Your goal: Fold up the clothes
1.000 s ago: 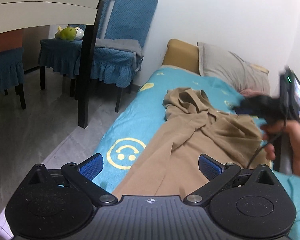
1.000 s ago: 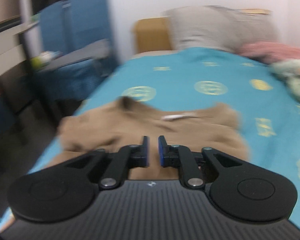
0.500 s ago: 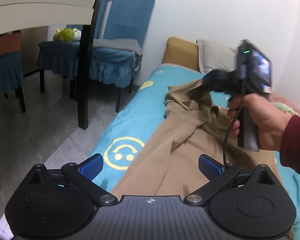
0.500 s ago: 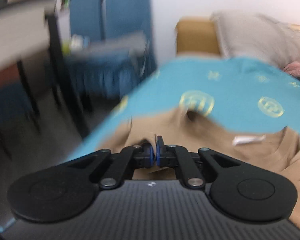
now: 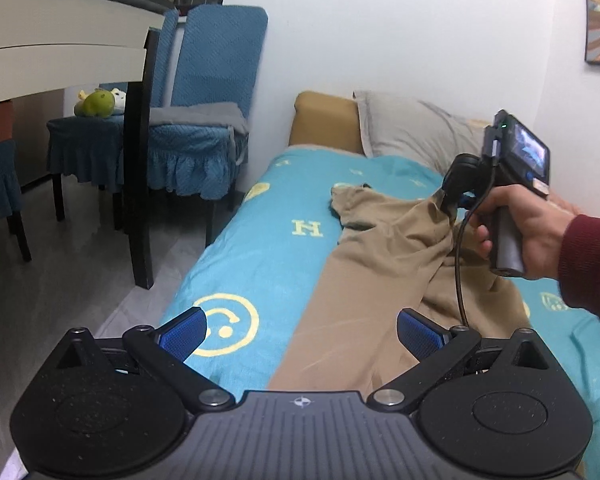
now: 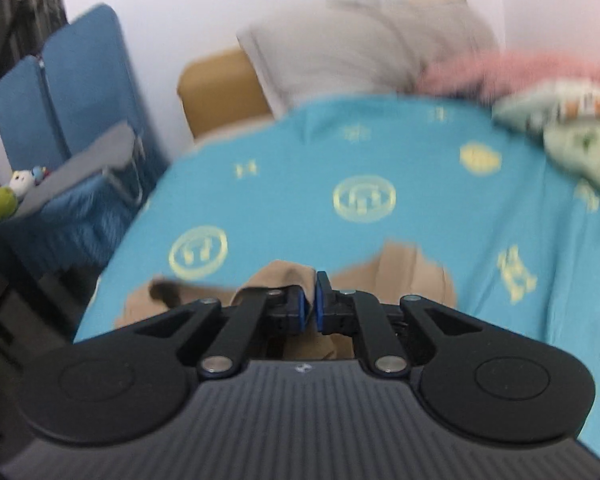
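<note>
A tan garment [image 5: 384, 268] lies lengthwise on the blue bedsheet [image 5: 260, 248]. My left gripper [image 5: 300, 332] is open, low over the garment's near end, holding nothing. My right gripper [image 5: 446, 200] is shut on a fold of the tan garment near its far end and lifts it off the bed. In the right wrist view the right gripper [image 6: 310, 308] pinches tan cloth [image 6: 288, 276] between its blue pads; this view is blurred.
A grey pillow [image 5: 416, 128] and tan cushion [image 5: 324, 120] lie at the bed's head. Pink cloth [image 6: 512, 70] and pale green clothes [image 6: 572, 132] lie at the far right. Blue chairs [image 5: 204, 120] and a table leg [image 5: 138, 184] stand left of the bed.
The right gripper closed on the garment's far part and pulled it up and to the right. The left gripper stayed open, almost still.
</note>
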{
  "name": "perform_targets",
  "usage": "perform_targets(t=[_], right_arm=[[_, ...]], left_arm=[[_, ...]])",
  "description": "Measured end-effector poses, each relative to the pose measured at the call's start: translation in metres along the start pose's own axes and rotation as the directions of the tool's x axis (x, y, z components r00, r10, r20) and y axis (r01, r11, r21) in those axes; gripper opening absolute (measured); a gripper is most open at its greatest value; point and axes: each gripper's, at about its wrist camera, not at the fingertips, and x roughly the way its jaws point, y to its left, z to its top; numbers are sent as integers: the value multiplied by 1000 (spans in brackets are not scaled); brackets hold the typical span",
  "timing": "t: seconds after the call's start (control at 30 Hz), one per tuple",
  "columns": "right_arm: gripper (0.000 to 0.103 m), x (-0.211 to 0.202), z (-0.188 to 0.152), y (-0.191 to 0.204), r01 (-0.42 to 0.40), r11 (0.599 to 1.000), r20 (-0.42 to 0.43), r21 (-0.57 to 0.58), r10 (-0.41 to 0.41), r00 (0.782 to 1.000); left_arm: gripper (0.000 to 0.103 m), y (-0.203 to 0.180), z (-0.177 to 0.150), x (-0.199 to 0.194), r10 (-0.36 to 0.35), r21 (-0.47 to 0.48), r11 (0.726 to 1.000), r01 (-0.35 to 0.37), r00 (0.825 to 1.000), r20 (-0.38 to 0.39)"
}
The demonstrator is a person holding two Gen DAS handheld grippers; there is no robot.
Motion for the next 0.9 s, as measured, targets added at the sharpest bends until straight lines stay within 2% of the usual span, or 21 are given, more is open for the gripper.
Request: perform_targets(t=[0.03,0.07,0.1,0.27,0.37,0.43,0.47,0.53,0.57,0.67,0.77,0.9], right_arm=[[42,-7,-3,0,-3,1000,12,-16,3,1000],[74,-15,-6,-1,-6,999,23,-32,7,1000],[97,-26,-9,-1,-15,999,33,-40,17,999],[98,-92,-27,1,-73,996,60,-46,76,995],[98,-142,-38,3,-104,993,52,-52,107,993],[98,-180,-49,0,-127,990,44,-55,130,991],[98,-200,-55,-1,-139,989,39,-56,141,989],[98,-238,-65,-3,-162,985,30,-59,164,986],[98,-257,-71,-4,-174,983,26,-60,175,984],[98,-310,-92,-17,-199,979,23,-33,200,980],[98,-348,-120,-41,-214,976,-1,50,214,977],[98,-381,-148,-65,-168,976,-33,139,174,984]], left_arm=[[102,-1,0,0,0,5,1000,0,1000,2],[102,-2,0,0,0,10,1000,0,1000,4],[102,-2,0,1,0,15,1000,0,1000,6],[102,-1,0,-15,22,83,996,-25,999,39],[102,6,3,-29,8,97,995,-11,999,33],[102,15,7,-31,-48,87,995,53,997,-57],[102,20,9,-30,-87,74,993,96,989,-116],[94,30,13,-26,-158,25,985,169,958,-238],[95,35,13,-28,-163,3,985,171,949,-268],[95,40,16,-37,-177,6,982,190,925,-336],[95,44,14,-45,-169,0,984,181,918,-359],[80,46,12,-51,-186,-22,981,194,901,-392]])
